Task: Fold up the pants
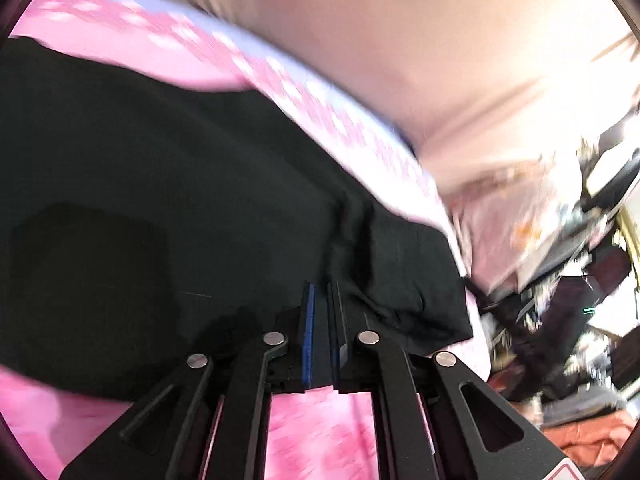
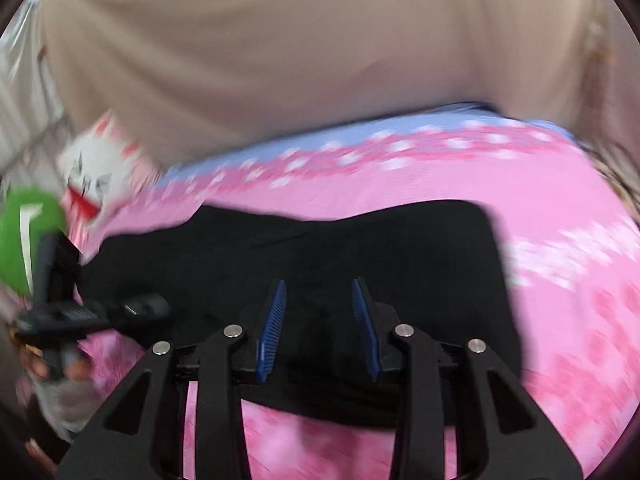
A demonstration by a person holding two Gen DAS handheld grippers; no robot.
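The black pants [image 1: 168, 184] lie on a pink flowered bedspread [image 1: 320, 436]. In the left wrist view my left gripper [image 1: 322, 292] is shut on a bunched edge of the pants, with the cloth puckered at the blue-padded fingertips [image 1: 309, 300]. In the right wrist view the pants [image 2: 360, 240] form a flat black panel, and my right gripper [image 2: 319, 300] is open above the near part of them, jaws wide apart with nothing between. The left gripper [image 2: 92, 312] shows at the pants' left edge there.
A beige headboard or wall [image 2: 300, 48] rises behind the bed. A white and red plush toy [image 2: 100, 172] and a green object [image 2: 24, 240] sit at the bed's left. Clutter [image 1: 560, 300] fills the room to the right of the bed. Both views are motion-blurred.
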